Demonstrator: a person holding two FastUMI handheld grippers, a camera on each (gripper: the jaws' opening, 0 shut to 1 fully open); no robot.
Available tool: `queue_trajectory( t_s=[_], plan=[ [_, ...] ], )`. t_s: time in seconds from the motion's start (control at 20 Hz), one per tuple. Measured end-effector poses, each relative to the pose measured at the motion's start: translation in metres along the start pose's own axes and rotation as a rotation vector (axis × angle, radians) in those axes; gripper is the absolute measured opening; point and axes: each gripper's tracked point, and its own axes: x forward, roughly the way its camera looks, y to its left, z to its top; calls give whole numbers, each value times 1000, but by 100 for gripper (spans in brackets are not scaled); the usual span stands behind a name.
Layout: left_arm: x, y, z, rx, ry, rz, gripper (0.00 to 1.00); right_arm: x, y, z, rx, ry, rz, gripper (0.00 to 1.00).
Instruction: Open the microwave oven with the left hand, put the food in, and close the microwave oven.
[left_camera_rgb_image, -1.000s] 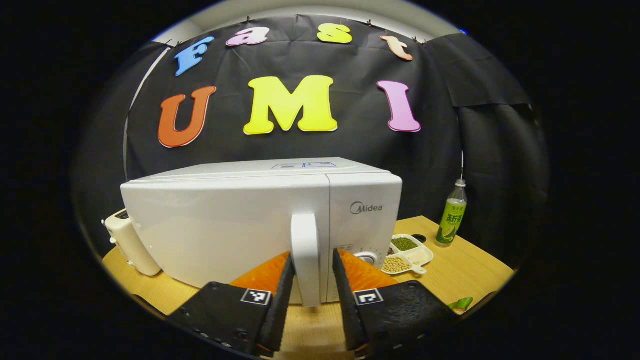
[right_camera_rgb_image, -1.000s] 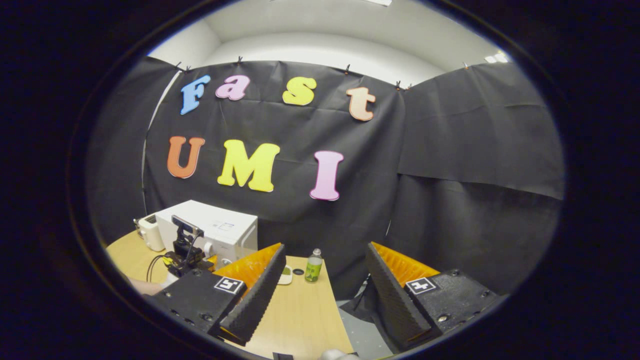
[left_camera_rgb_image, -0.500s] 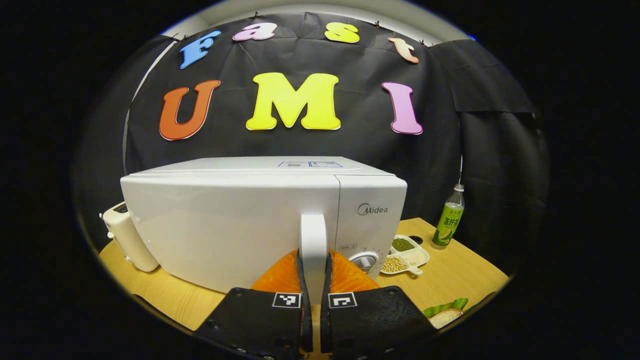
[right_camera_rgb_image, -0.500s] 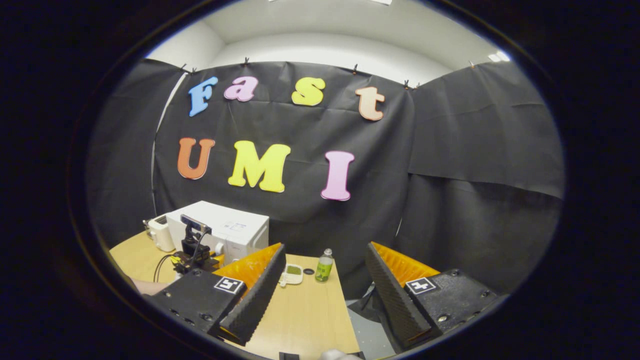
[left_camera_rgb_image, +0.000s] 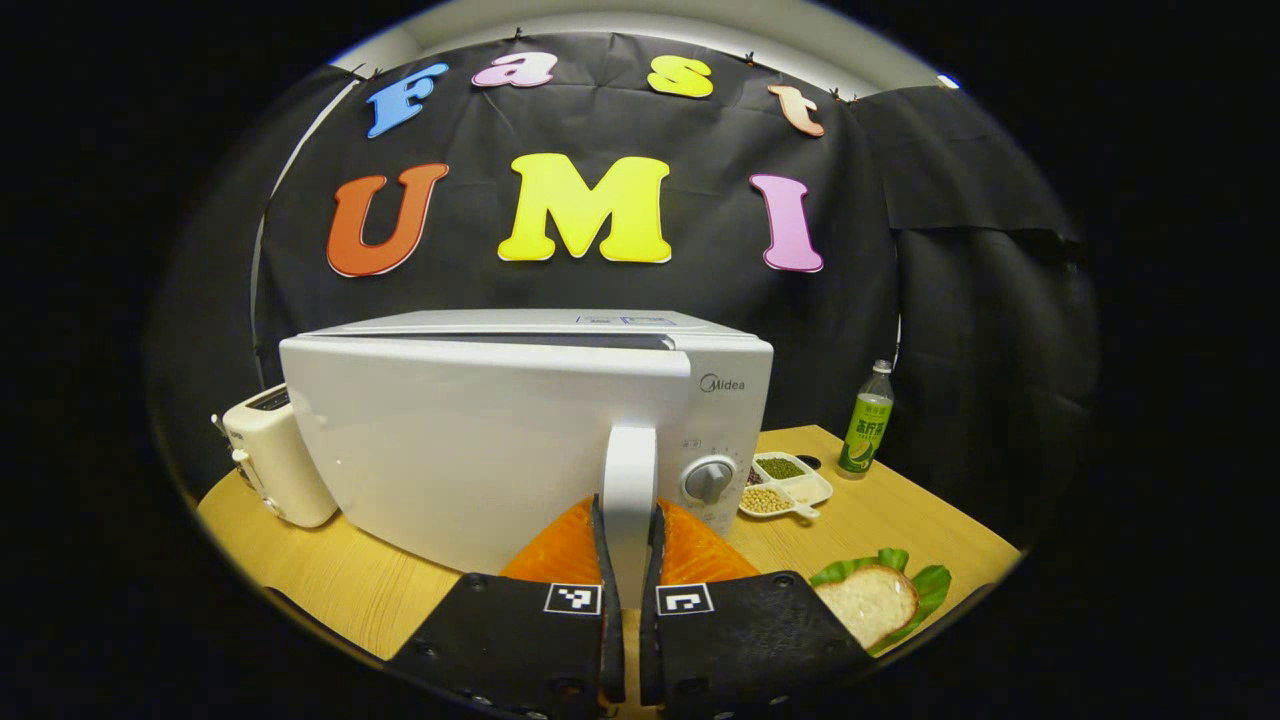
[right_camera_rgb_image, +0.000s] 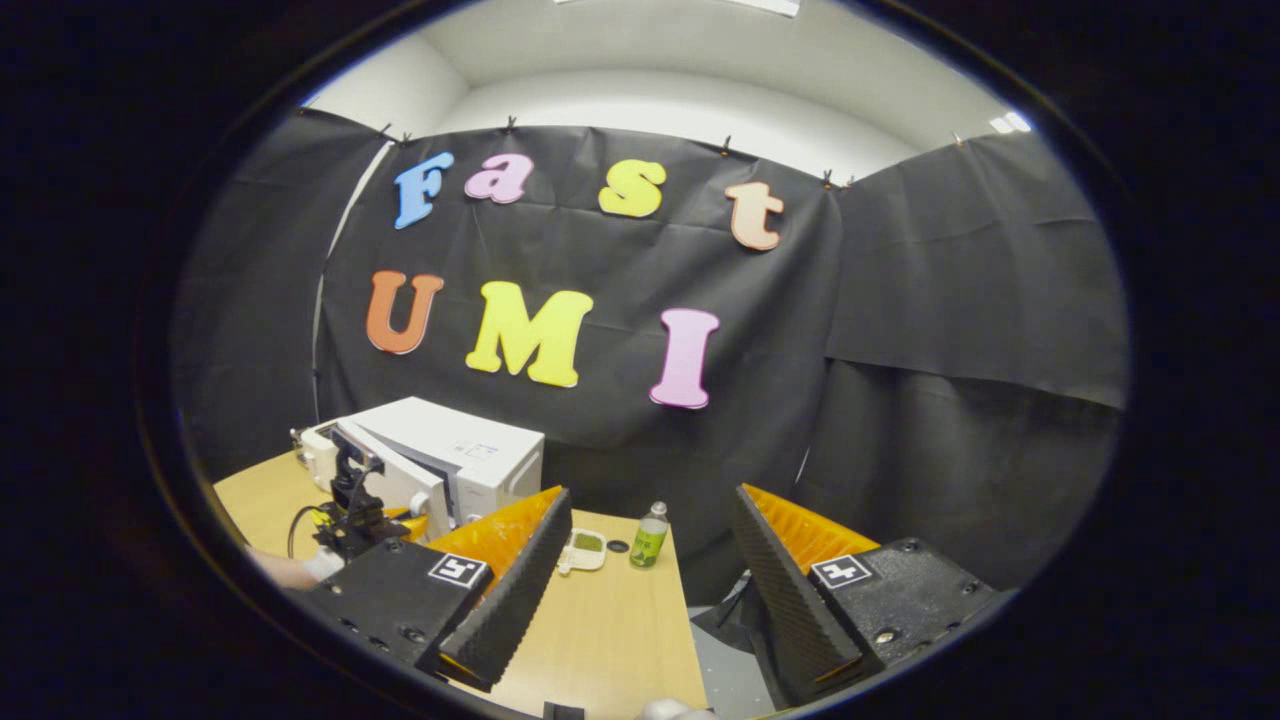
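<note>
Opening the microwave is the step in hand: it sits on the wooden table, door cracked ajar at its right edge. The left gripper clamps both fingers on the door handle. Next, I judge, comes an arcing pull leftward about the hinge. The bread slice on lettuce waits near, to the right. The right gripper hangs wide, empty. "Midea" reads beside the door; the bottle label is illegible.

Microwave door is cracked open and blocks the table's middle, toaster crowds its left edge, bread sits at the front right, but the right edge by the bottle is open.
</note>
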Motion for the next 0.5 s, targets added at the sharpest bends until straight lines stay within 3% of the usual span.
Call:
queue_trajectory(
  t_s=[0.25, 0.3, 0.35, 0.4, 0.45, 0.5],
  plan=[
    [-55, 22, -12, 7, 32, 32, 6, 10, 27, -5, 24, 5, 91, 96],
    [-63, 26, -12, 14, 32, 44, 13, 11, 33, -6, 36, 5, 108, 100],
    [-70, 31, -14, 28, 37, 59, 13, 12, 37, -7, 44, 7, 122, 96],
    [-77, 41, -8, 49, 14, 86, 16, 14, 41, -8, 48, 9, 133, 100],
    [-82, 48, 1, 60, -21, 106, 31, 13, 45, -9, 54, 8, 147, 100],
    [-87, 55, -3, 60, -2, 125, 25, 13, 49, -9, 62, 9, 160, 97]
  ],
)
